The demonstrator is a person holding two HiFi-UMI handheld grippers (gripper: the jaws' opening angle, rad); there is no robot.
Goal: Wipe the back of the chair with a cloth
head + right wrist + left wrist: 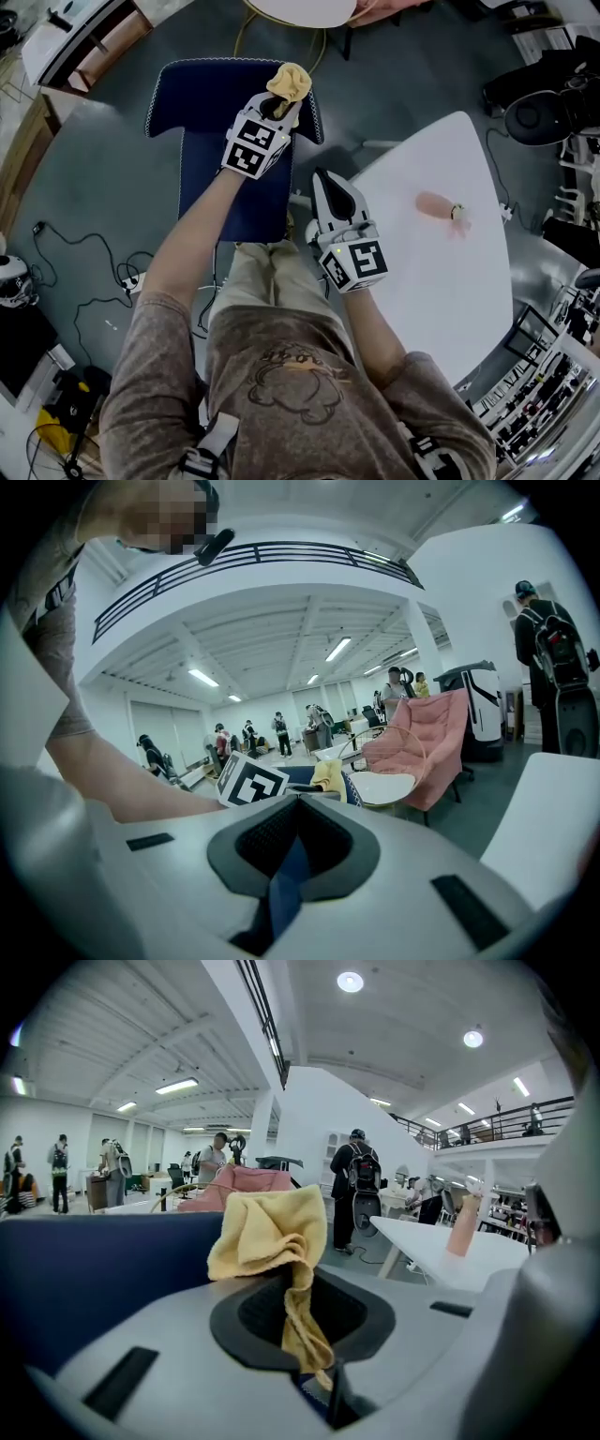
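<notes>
Blue chair [202,103] directly ahead of the standing person. White worktop [441,281] to the right, just beside it.

Left tongs [279,108] are extended over the chair and pressed together on a yellow cloth [289,82]. One tail of the cloth is pinched between the jaws, and the loose bunch stands out beyond the tips. In the left gripper view the bunch rises above the upholstery's level edge, which runs side to side. A wiping stroke would probably follow that line.

Right tongs [330,187] are pressed together on nothing. They are drawn back near the body, between chair and worktop, so the left arm is the nearer to the chair.

Pink bottle [436,206] lies on the worktop, well apart from both tongs.
</notes>
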